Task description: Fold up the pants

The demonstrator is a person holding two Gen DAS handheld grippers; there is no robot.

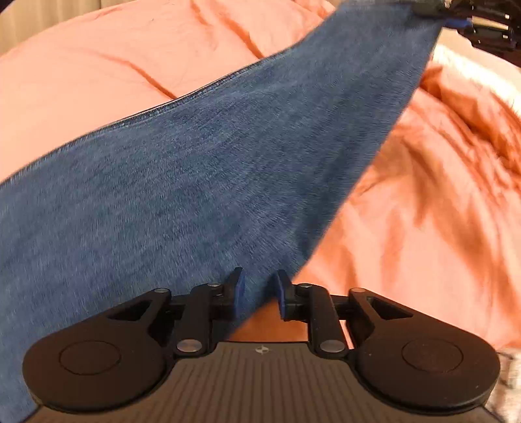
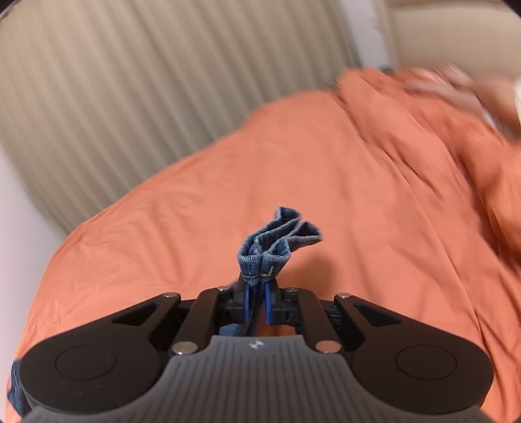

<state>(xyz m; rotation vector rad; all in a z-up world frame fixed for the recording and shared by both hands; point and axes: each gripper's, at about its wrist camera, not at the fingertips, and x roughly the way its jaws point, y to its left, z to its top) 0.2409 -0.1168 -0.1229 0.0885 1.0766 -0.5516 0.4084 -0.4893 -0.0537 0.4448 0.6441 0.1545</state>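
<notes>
While right tool (image 2: 256, 293) pinches hems, pants (image 1: 195, 182) stretch.

Pants (image 1: 211, 169) run off the left wrist view's left edge, waist unseen; right gripper (image 1: 469, 19) cropped at that view's top right corner; far end of the orange bedspread (image 2: 325, 182) motion-blurred in the right wrist view.

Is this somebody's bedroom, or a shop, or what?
Probably a bedroom. A big rumpled orange bedcover fills the space, with pale pleated curtains behind it. Blue denim pants are stretched out above the cover.
</notes>
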